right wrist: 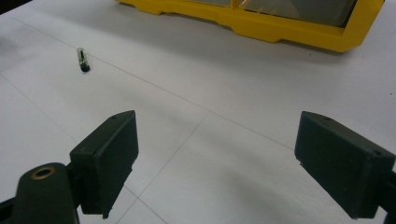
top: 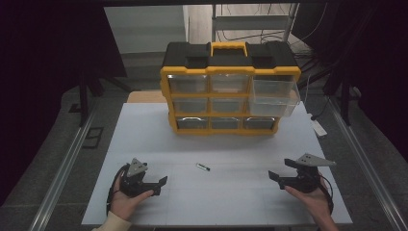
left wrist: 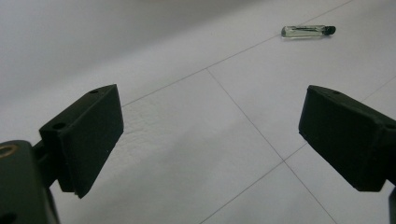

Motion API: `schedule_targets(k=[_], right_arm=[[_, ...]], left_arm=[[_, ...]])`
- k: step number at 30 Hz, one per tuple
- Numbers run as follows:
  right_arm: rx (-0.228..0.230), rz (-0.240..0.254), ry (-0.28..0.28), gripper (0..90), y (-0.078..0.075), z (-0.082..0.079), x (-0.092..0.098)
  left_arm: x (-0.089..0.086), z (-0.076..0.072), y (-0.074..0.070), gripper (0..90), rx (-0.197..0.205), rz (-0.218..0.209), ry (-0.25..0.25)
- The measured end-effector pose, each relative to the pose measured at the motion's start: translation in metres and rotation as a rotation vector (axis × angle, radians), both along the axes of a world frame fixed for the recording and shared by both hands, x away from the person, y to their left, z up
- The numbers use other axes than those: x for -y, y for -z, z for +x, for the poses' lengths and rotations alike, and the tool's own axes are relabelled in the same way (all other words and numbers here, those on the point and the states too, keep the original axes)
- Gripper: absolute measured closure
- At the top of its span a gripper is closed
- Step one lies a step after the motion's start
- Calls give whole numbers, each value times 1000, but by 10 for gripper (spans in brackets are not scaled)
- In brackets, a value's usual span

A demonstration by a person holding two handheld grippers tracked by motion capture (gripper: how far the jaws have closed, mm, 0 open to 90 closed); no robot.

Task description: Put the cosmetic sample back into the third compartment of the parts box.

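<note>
High view: small clear glass vial w/ dark cap [top: 203, 167] lies flat mid-table between left gripper [top: 162, 185] & right gripper [top: 274, 177], both wide, empty. Top-right clear plastic drawer [top: 274, 96] of yellow-black organiser [top: 230, 89] juts out, prob. ready for vial.

Left tool [top: 161, 185] and right tool [top: 275, 178], jaws wide apart, empty, facing inward.

A drawer cabinet [top: 230, 89] stands at the far middle of the worktop [top: 216, 202], with 3 rows of 3 drawers; its top right drawer [top: 274, 96] is pulled out toward the near side. A small vial [top: 203, 167] lies flat on the worktop in front of the cabinet, well apart from it. The left claw [top: 161, 185] rests near the front left, the right claw [top: 275, 177] near the front right, with the vial between them and slightly farther back.
</note>
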State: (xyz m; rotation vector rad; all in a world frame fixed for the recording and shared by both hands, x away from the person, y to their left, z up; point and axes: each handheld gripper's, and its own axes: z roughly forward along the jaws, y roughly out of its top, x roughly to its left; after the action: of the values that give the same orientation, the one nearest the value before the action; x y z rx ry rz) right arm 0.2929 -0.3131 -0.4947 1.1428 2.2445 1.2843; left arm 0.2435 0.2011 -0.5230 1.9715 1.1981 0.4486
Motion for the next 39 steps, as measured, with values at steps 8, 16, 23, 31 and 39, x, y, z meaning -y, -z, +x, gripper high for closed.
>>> schedule_targets(k=[8,16,23,31,39], right_arm=[[1,-5,-27,140,-5,3,-7],[7,-20,-68,139,-12,7,-18],[10,-31,-98,139,-21,9,-28],[12,-47,-124,139,-25,12,-41],[22,-35,-154,141,-31,14,-56]], left_arm=[[1,-1,0,72,0,3,5],[-1,0,0,78,3,10,2],[1,-1,0,80,9,11,11],[1,0,0,82,4,16,6],[1,0,-1,84,9,15,4]])
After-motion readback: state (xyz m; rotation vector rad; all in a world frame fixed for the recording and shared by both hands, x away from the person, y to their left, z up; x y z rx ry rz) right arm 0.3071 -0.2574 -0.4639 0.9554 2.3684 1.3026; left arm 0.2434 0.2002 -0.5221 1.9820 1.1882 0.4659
